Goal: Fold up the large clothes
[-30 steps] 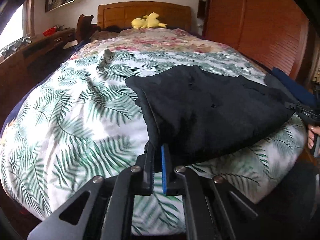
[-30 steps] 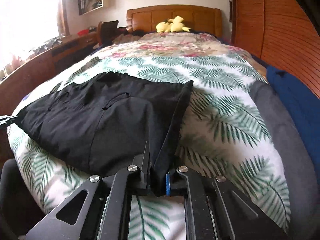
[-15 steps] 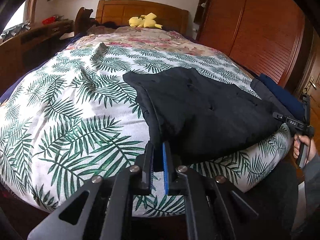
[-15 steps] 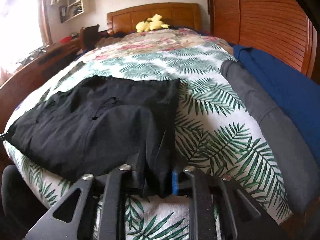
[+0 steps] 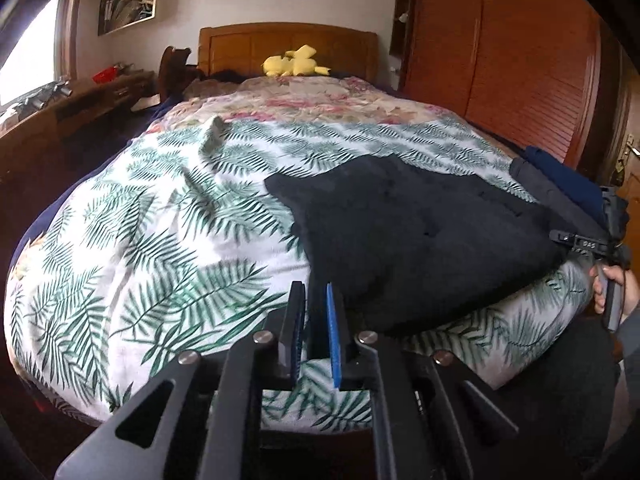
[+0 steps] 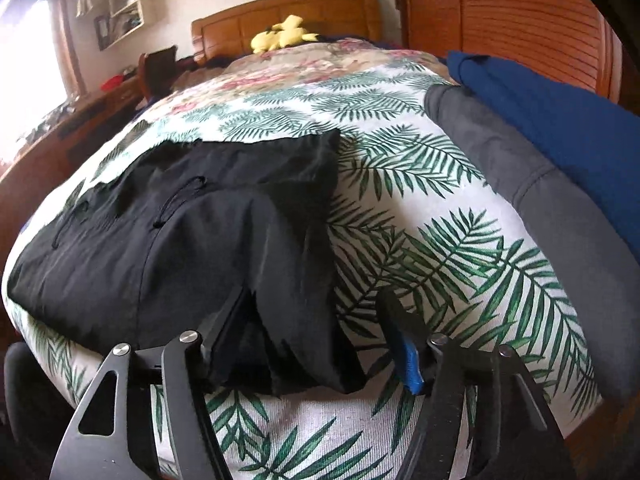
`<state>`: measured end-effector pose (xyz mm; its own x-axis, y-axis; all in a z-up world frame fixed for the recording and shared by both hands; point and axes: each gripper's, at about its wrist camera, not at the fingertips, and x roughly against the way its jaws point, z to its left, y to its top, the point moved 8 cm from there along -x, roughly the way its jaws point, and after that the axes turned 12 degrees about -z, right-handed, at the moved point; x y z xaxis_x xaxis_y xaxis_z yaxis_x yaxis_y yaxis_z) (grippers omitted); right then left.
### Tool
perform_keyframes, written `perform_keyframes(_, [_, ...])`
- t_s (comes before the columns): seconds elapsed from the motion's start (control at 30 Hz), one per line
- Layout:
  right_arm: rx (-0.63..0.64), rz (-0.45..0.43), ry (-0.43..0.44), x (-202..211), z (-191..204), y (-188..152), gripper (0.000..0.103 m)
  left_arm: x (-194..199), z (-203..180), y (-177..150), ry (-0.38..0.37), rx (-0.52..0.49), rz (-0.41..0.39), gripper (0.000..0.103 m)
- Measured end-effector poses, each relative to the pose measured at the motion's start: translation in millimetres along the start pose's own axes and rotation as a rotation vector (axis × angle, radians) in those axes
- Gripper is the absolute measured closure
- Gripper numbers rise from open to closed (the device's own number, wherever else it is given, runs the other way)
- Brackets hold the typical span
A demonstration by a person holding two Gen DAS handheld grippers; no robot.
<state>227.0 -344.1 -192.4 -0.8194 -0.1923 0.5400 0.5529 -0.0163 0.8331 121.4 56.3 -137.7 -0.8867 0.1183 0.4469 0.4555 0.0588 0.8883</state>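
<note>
Right gripper (image 6: 316, 328) fingers have just spread off the black garment (image 6: 180, 236); left gripper (image 5: 316, 328) fingers nearly closed, empty.

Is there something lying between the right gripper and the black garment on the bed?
Nothing visible does. The right gripper, jaws just opened, already has the black garment's near edge lying loose between its fingers, over the leaf-print bedspread.
</note>
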Motion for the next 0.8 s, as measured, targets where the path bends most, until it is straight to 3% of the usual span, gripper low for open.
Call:
perform_keyframes(0.2, [-0.002, -0.062, -0.037, 13, -5, 10, 0.036, -14, -45, 18, -0.073, -0.065, -0.012, 0.095])
perform_keyframes(0.4, [0.007, -0.090, -0.018, 23, -3, 20, 0.035, -40, -104, 26, -0.161, -0.127, -0.004, 0.094])
perform_keyframes(0.6, [0.022, -0.058, -0.028, 14, -9, 13, 0.033, -72, -157, 19, -0.247, -0.153, 0.048, 0.094])
perform_keyframes(0.8, [-0.007, -0.015, 0.011, 4, -10, -1, 0.032, -91, -183, 5, -0.267, -0.177, 0.097, 0.093])
